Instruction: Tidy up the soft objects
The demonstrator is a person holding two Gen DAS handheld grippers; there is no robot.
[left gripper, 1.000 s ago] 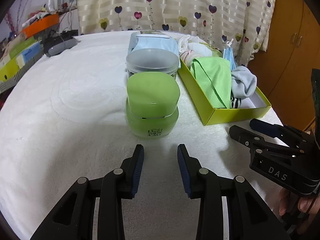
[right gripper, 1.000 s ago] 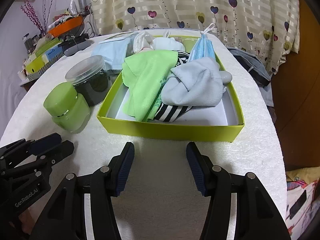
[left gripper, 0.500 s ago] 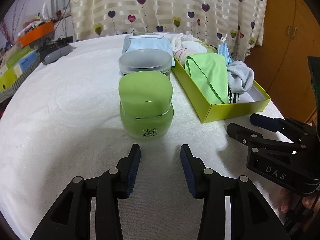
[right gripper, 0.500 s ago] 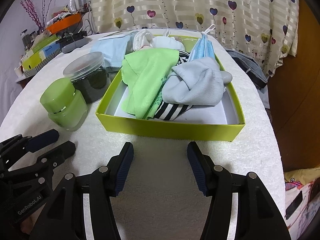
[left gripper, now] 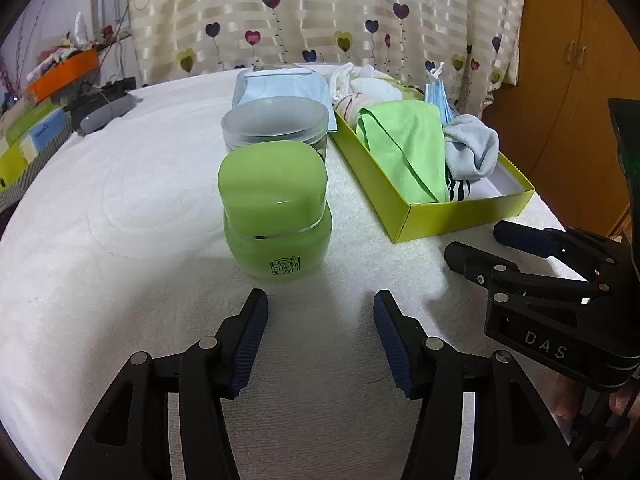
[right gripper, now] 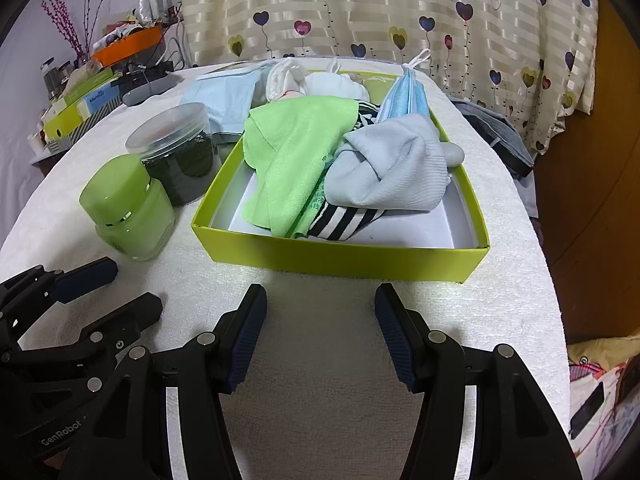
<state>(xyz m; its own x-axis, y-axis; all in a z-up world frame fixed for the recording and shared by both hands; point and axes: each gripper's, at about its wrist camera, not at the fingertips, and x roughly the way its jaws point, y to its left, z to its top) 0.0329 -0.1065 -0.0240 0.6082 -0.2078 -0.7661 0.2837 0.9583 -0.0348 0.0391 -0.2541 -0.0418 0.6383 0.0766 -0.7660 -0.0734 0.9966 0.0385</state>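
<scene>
The soft items lie piled in the yellow-green box (right gripper: 340, 256) at the table's right edge: a green cloth (right gripper: 296, 152), a pale blue sock (right gripper: 392, 168), a striped sock (right gripper: 344, 220) and a blue face mask (right gripper: 404, 96). Expect light, limp fabric; pinch a raised fold. Your left gripper (left gripper: 320, 332) is opening, nothing between its jaws; your right gripper (right gripper: 320, 328) stands open and empty. Legible markings: "DAS" and "GenRobot" on the grippers.

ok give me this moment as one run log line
left gripper: opening, empty, before green jar | right gripper: open, empty, facing yellow-green box | green cloth, pale blue sock: in box
</scene>
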